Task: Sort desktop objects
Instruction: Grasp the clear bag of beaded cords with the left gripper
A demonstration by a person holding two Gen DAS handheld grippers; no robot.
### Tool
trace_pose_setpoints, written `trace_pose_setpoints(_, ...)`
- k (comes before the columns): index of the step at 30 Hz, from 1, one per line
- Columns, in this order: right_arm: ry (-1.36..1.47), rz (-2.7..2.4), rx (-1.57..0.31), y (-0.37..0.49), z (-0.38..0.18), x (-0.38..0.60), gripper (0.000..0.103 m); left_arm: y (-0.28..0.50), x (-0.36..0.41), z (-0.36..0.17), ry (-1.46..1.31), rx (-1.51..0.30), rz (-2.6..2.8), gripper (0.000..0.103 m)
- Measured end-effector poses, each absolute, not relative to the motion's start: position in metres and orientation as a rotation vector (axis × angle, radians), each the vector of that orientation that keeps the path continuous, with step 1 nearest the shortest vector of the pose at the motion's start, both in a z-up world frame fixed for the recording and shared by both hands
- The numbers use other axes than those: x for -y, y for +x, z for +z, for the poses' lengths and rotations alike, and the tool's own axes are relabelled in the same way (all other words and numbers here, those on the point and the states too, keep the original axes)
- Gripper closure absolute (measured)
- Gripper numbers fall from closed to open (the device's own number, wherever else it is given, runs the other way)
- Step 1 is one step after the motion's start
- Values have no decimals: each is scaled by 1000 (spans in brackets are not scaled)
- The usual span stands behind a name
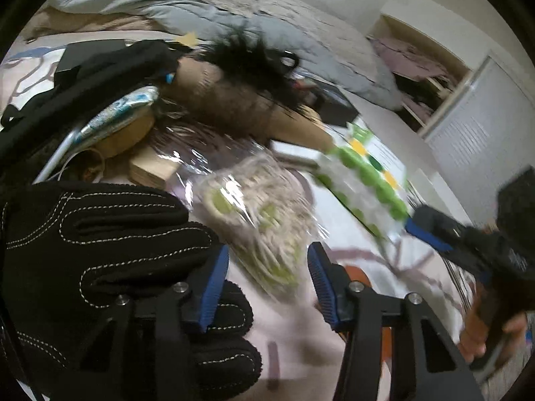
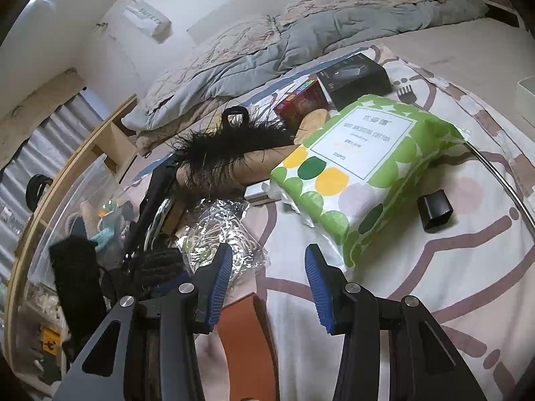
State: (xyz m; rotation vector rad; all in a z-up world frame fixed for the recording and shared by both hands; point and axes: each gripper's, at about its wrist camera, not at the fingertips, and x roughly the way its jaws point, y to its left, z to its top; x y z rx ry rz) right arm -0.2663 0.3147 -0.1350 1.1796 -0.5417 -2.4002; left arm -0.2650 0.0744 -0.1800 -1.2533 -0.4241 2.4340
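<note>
The left gripper (image 1: 267, 284) tilts down over a clear packet of cord (image 1: 257, 214) beside the green-dotted cotton pack (image 2: 361, 173) on the bed; its jaws straddle the packet, unclenched. The right gripper (image 2: 269, 287) is released, empty. Only the left view shows a black glove (image 1: 100, 250).

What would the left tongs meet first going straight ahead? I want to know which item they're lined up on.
Likely the clear bag of beige cord, which sits between the left tongs; blur leaves depth uncertain.
</note>
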Motion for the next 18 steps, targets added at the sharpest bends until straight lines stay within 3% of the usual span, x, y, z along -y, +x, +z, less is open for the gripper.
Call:
trace_pose_setpoints(2,1184,-2396,548,-267,-136,-316,57,-273,-76,-181,-1277,437,2442,52)
trace_pose_setpoints(5,1212,-2404,561,-268,-139,-319,57,-284,-85,-183,-1328,433,2460,42)
trace_pose_setpoints(10,1261,-2410,559,-269,-144,-323,57,-293,-95,-186,-1415,394,2486,42)
trace_pose_setpoints(14,1295,-2412,559,-269,-148,-325,57,-286,-94,-184,-1366,373,2487,61)
trace_pose_setpoints(18,1307,-2405,564,-268,-150,-326,57,-280,-89,-178,-1348,437,2450,69)
